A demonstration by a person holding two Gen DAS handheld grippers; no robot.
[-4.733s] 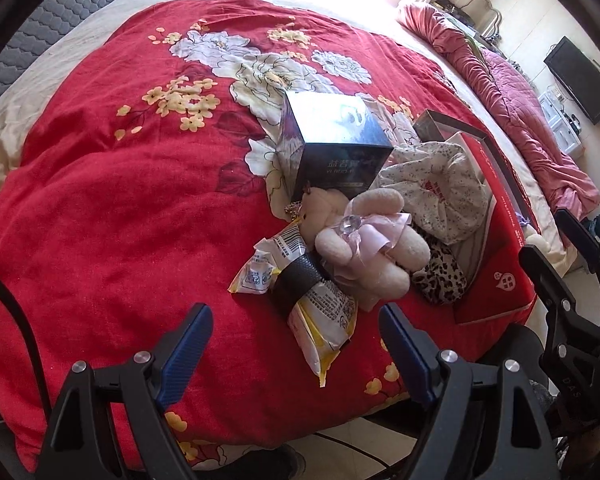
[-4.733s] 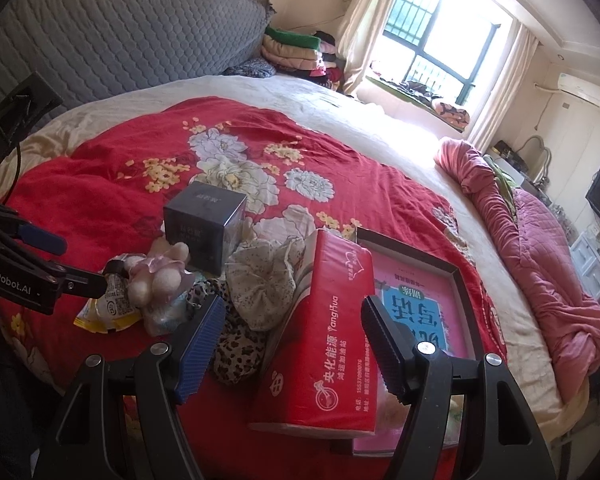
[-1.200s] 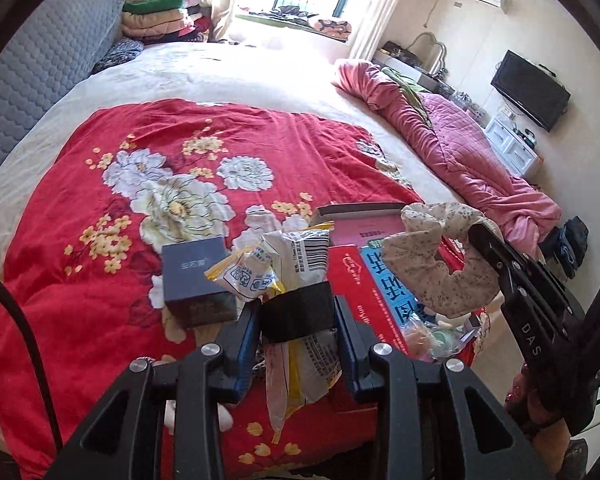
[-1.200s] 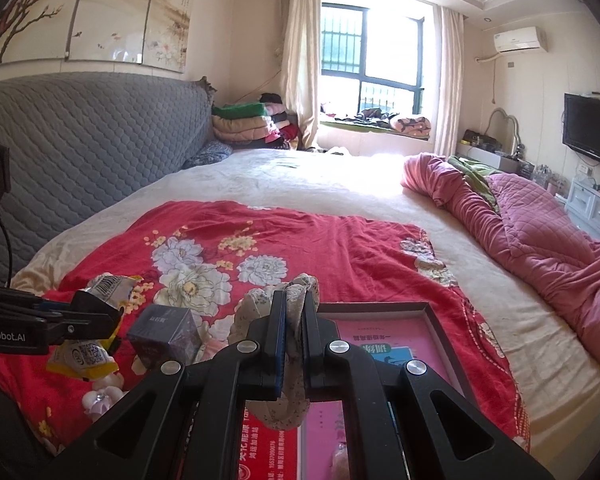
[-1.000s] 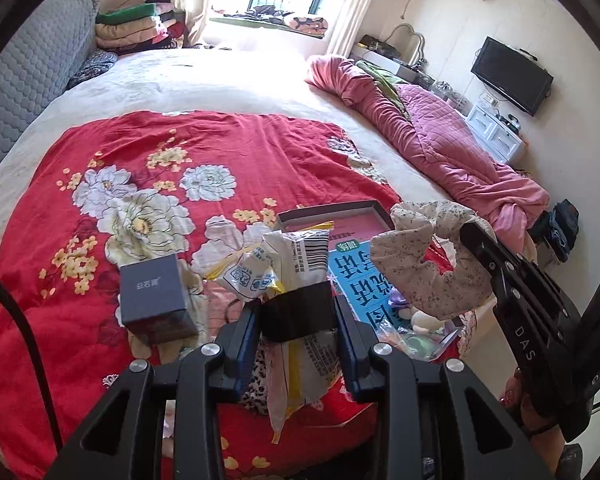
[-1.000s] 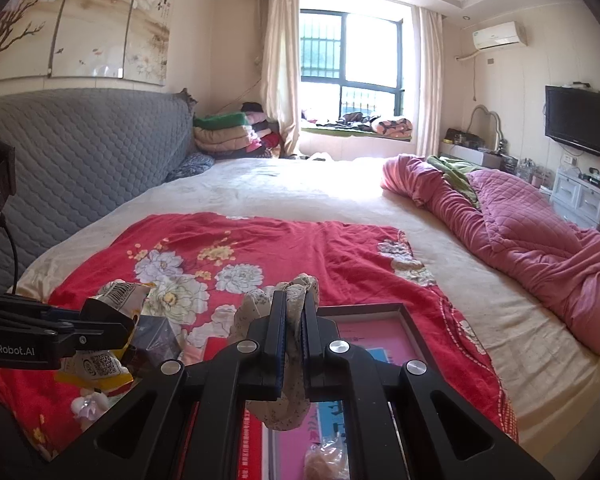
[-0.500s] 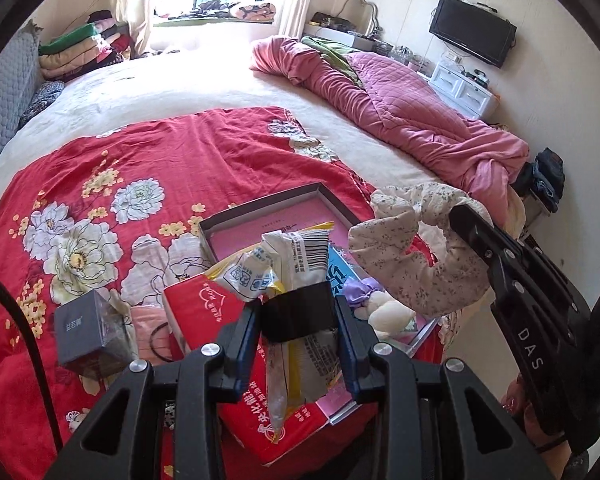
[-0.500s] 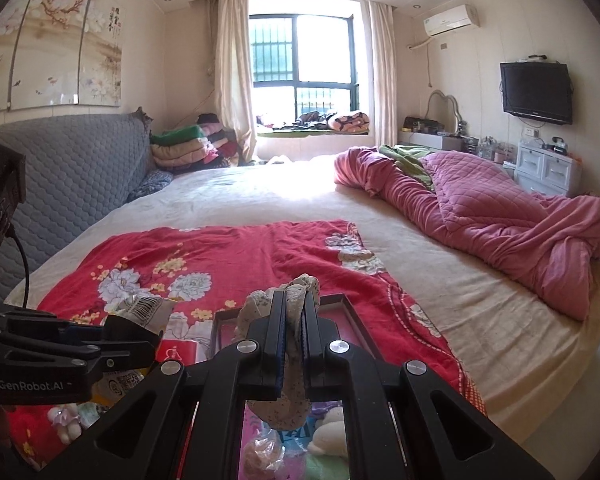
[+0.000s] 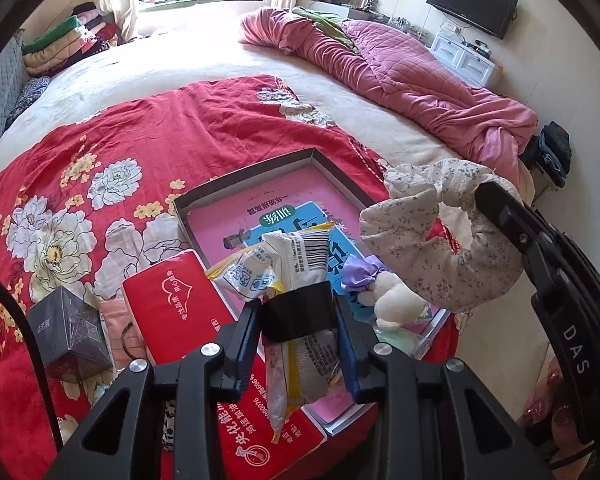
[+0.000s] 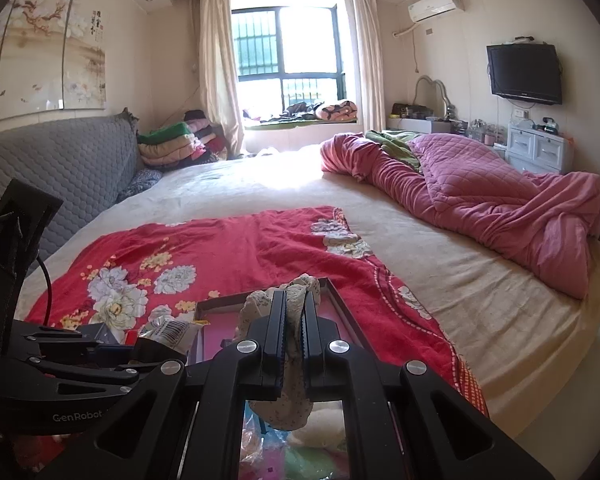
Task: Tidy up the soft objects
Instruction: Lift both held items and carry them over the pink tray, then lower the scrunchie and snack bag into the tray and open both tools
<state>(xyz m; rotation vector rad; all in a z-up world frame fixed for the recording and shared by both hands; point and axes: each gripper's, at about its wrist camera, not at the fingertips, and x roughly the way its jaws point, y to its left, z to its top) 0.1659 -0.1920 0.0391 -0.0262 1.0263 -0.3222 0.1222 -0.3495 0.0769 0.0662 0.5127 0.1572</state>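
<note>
Now our left gripper (image 9: 298,316) pinches a crinkly plastic packet (image 9: 296,264) at lower centre; our right gripper (image 10: 294,312) clamps a ruffled floral scrunchie (image 10: 288,404).

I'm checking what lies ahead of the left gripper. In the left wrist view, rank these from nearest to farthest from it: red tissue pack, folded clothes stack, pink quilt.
1. red tissue pack: directly below the left gripper, toward its left.
2. pink quilt: far right across the bed.
3. folded clothes stack: far left corner by the window.
</note>
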